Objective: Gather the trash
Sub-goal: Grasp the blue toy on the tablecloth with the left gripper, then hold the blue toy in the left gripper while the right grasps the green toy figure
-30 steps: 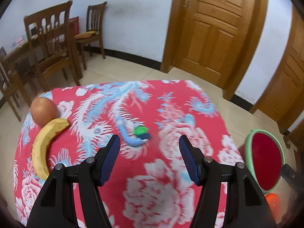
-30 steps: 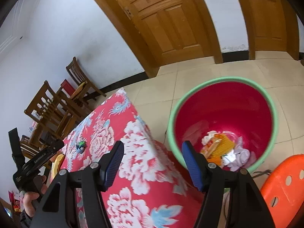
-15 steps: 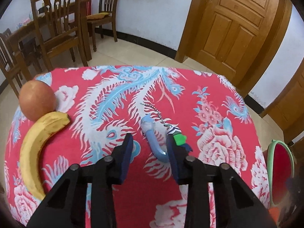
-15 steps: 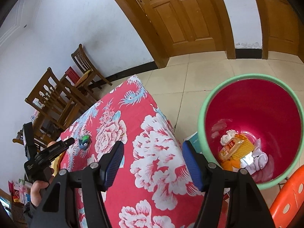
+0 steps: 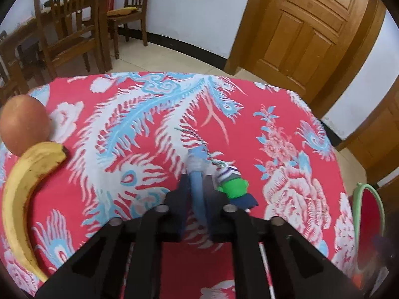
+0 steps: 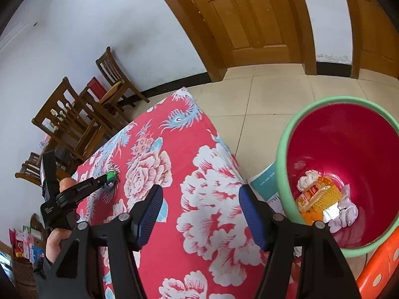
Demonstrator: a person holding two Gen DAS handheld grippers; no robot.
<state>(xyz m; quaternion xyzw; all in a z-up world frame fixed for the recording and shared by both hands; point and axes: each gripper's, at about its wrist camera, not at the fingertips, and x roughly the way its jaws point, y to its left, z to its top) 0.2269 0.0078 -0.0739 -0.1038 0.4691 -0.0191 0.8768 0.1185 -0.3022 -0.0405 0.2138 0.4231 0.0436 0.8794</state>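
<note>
My left gripper (image 5: 197,186) is shut on a light blue curved tube-like piece of trash (image 5: 197,189) lying on the red floral tablecloth (image 5: 149,114). A small green and blue toy-like piece (image 5: 233,186) with a striped string lies right beside it, touching the right finger. My right gripper (image 6: 200,211) is open and empty, over the table's edge. The red bin with a green rim (image 6: 349,149) stands on the floor to its right and holds wrappers and tissues (image 6: 324,199). The left gripper also shows in the right wrist view (image 6: 106,180).
A banana (image 5: 22,194) and an apple (image 5: 23,122) lie at the table's left side. Wooden chairs (image 5: 67,25) and a dining table stand behind. An orange stool (image 6: 379,269) stands by the bin. A booklet (image 6: 266,184) lies on the floor beside the bin.
My left gripper moved forward and down and closed from wide open onto the blue tube. My right gripper swung left, so the bin slid toward the right edge of its view.
</note>
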